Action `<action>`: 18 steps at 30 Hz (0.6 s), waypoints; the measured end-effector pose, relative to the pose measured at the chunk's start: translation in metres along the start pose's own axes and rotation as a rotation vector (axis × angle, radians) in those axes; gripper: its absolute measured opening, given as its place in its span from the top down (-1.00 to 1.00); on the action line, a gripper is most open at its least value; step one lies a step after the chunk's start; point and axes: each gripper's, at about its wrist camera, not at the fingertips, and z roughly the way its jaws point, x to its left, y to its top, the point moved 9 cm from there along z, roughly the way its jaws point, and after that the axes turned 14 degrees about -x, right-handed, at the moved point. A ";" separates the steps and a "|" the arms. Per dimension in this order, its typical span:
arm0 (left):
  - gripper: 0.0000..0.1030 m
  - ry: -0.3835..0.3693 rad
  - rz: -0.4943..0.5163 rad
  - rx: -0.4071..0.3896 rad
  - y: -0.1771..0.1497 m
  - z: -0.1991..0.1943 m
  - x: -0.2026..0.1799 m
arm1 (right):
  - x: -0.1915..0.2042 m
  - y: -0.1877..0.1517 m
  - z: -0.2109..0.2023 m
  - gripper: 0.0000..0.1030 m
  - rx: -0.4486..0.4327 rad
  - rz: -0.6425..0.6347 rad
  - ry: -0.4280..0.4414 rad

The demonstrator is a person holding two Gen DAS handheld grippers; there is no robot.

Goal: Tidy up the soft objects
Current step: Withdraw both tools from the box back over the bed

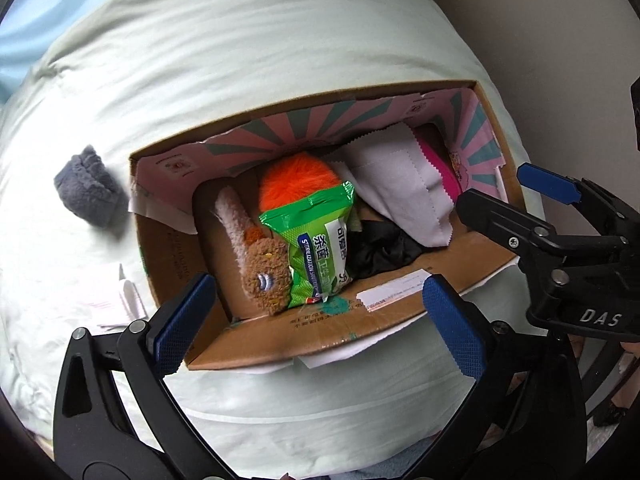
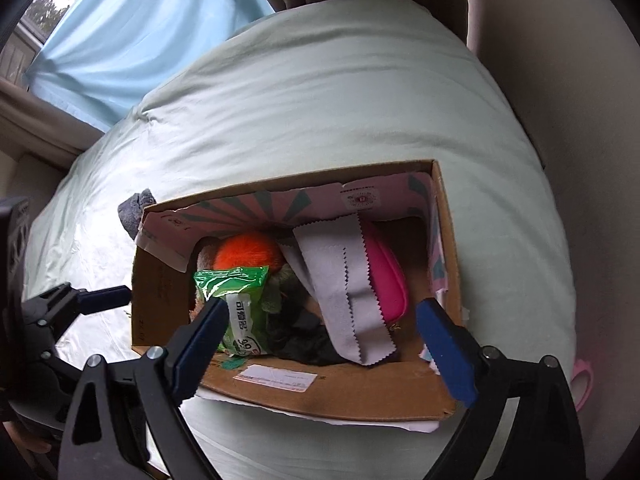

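Left wrist view looks down into an open cardboard box [image 1: 256, 340] that sits on a pale green duvet [image 1: 260, 48] covering a bed. The left gripper [image 1: 320, 320] hovers over the near wall of the box with its blue-padded fingers [image 1: 184, 316] spread wide and nothing between them. Inside the box, a brown plush toy [image 1: 266, 276] lies against the left side, its pale fuzzy ear stretching toward the far wall. Touching it on the right is a green wet-wipes packet [image 1: 320, 248], which partly covers an orange fluffy ball [image 1: 298, 182] behind it. A black cloth [image 1: 380, 250] is bunched beside the packet, and a white cloth with zigzag edges [image 1: 396, 188] drapes over a pink pouch [image 1: 438, 170] toward the right end. Outside the box, on the duvet to its left, rests a grey fuzzy sock [image 1: 88, 190], and nearer the camera lies a folded white cloth [image 1: 116, 296].

From the right wrist view, the right gripper [image 2: 320, 336] hangs above the near edge of the same box [image 2: 360, 394], its fingers [image 2: 446, 350] also wide apart and empty. The other gripper shows at the left edge, outside the box. A light blue curtain [image 2: 120, 32] hangs beyond the bed.
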 end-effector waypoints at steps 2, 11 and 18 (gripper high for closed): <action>-0.99 0.001 0.004 -0.012 0.002 -0.009 -0.001 | 0.003 0.001 -0.004 -0.81 -0.013 -0.002 0.002; -0.99 -0.007 0.016 -0.096 0.001 -0.059 0.005 | 0.017 0.008 -0.052 -0.82 -0.096 -0.033 -0.049; -0.99 -0.014 0.005 -0.205 -0.009 -0.128 0.021 | 0.052 0.020 -0.111 -0.82 -0.185 -0.081 -0.094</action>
